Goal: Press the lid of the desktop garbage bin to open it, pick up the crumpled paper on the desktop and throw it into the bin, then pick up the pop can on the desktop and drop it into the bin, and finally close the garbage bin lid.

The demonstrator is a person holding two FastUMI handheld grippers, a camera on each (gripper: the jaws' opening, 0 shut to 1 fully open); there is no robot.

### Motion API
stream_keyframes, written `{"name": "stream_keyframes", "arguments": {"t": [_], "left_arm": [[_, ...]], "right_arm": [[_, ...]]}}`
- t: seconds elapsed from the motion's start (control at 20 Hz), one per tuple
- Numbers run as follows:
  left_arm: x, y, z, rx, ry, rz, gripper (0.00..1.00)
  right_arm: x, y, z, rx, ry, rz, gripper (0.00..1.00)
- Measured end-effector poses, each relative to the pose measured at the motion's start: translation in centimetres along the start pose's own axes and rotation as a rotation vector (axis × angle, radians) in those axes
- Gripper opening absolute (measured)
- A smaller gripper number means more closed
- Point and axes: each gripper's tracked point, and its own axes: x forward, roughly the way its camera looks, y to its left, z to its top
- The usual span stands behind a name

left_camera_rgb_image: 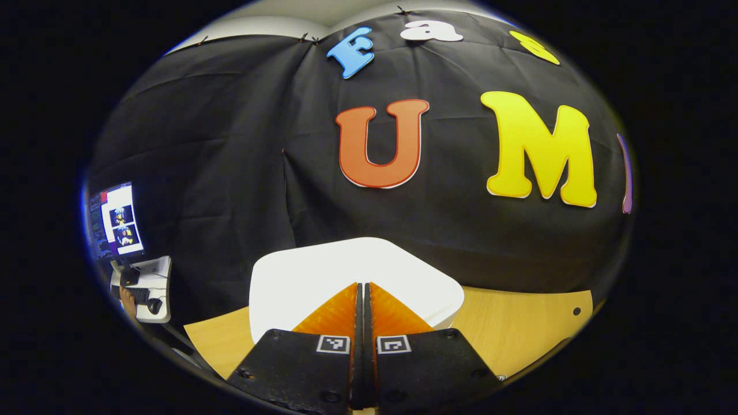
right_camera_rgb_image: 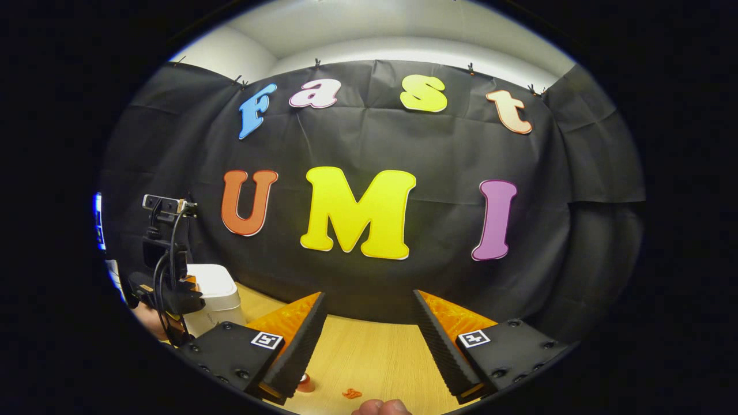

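Closed, empty, the left tool (left_camera_rgb_image: 363, 288) points over the bin lid (left_camera_rgb_image: 323, 271); right tool (right_camera_rgb_image: 369, 311) gapes wide, empty.

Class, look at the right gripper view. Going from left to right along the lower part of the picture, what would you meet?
Left gripper with its cables → white garbage bin → right gripper's left finger → bare wooden desktop → right gripper's right finger.
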Motion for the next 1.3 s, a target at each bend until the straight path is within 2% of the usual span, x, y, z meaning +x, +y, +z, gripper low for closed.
{"name": "stream_keyframes", "arguments": {"t": [0.1,0.3,0.35,0.5,0.55,0.6,0.65,0.7,0.85,0.9,0.95,1.1,1.3], "left_arm": [[-0.8,-0.3,1.4,0.002,-0.033,-0.029,0.03],[-2.8,-1.3,7.1,0.064,-0.199,-0.097,0.07],[-3.4,-1.6,7.9,0.067,-0.215,-0.120,0.14],[-4.4,-2.7,8.0,0.061,-0.206,-0.179,0.25],[-4.7,-3.3,7.5,0.064,-0.190,-0.209,0.27],[-5.1,-3.7,7.3,0.069,-0.179,-0.228,0.42],[-5.4,-3.6,7.2,0.065,-0.176,-0.232,0.65],[-5.8,-3.8,7.1,0.051,-0.173,-0.245,0.71],[-7.0,-4.3,7.0,0.033,-0.180,-0.284,0.75],[-7.5,-4.5,7.1,0.035,-0.190,-0.297,0.80],[-7.9,-4.5,7.3,0.039,-0.201,-0.312,0.95],[-9.4,-5.4,7.3,0.055,-0.223,-0.368,0.96],[-11.8,-7.4,5.9,0.099,-0.216,-0.478,0.96]], "right_arm": [[0.0,-0.1,0.3,0.007,-0.009,-0.004,0.93],[-0.4,-0.6,0.5,0.024,-0.018,-0.019,0.93],[-0.4,-0.7,0.5,0.027,-0.021,-0.024,0.93],[-0.8,-0.7,0.8,0.045,-0.030,-0.028,0.92],[-1.0,-0.7,0.9,0.043,-0.035,-0.027,0.94],[-1.2,-0.8,0.9,0.040,-0.038,-0.027,0.94],[-1.4,-0.9,0.7,0.039,-0.037,-0.028,0.92],[-1.5,-1.2,0.4,0.044,-0.030,-0.033,0.94],[-2.1,-2.3,-0.5,0.049,-0.008,-0.044,0.94],[-2.2,-2.8,-0.9,0.047,-0.001,-0.050,0.94],[-2.4,-3.3,-1.3,0.049,0.007,-0.057,0.94],[-2.7,-4.5,-2.5,0.064,0.032,-0.075,0.94],[-2.6,-4.5,-5.7,0.056,0.084,-0.047,0.94]]}}
